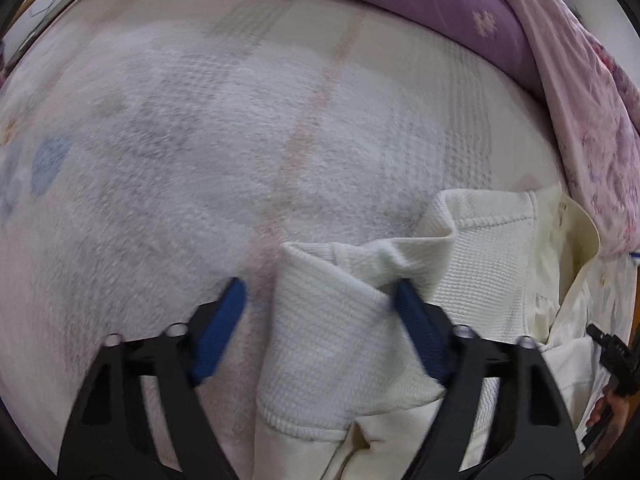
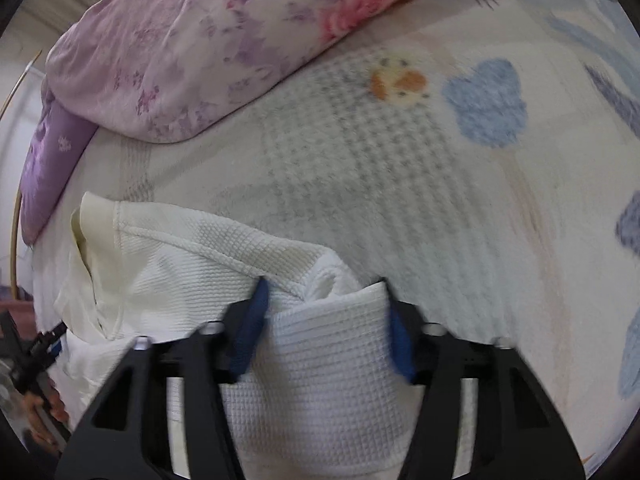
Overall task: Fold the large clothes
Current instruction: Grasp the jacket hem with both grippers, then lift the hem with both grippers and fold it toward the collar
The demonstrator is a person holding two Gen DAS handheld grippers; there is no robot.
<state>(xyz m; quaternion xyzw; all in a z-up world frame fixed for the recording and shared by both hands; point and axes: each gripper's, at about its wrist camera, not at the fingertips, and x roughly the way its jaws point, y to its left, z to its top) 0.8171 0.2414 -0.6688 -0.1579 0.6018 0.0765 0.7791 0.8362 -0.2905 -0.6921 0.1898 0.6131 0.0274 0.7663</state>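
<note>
A white waffle-knit garment (image 1: pixel 480 248) lies crumpled on the bed, its cream collar (image 1: pixel 568 232) toward the pillows. My left gripper (image 1: pixel 320 292) points down over a raised fold of it. The fold rests against the right blue pad (image 1: pixel 416 320), while the left pad (image 1: pixel 224 320) stands apart from the cloth, so the jaws are open. In the right wrist view, the same garment (image 2: pixel 192 248) bunches up between the blue pads (image 2: pixel 250 332) of my right gripper (image 2: pixel 325 296). The cloth fills the whole gap and both pads press on it.
The patterned bed sheet (image 1: pixel 180 140) (image 2: pixel 380 160) spreads ahead of both grippers. A purple pillow (image 1: pixel 400 0) and a floral quilt (image 2: pixel 200 40) lie along the far side. A hand (image 1: pixel 612 408) (image 2: pixel 44 408) on a black handle shows at each view's edge.
</note>
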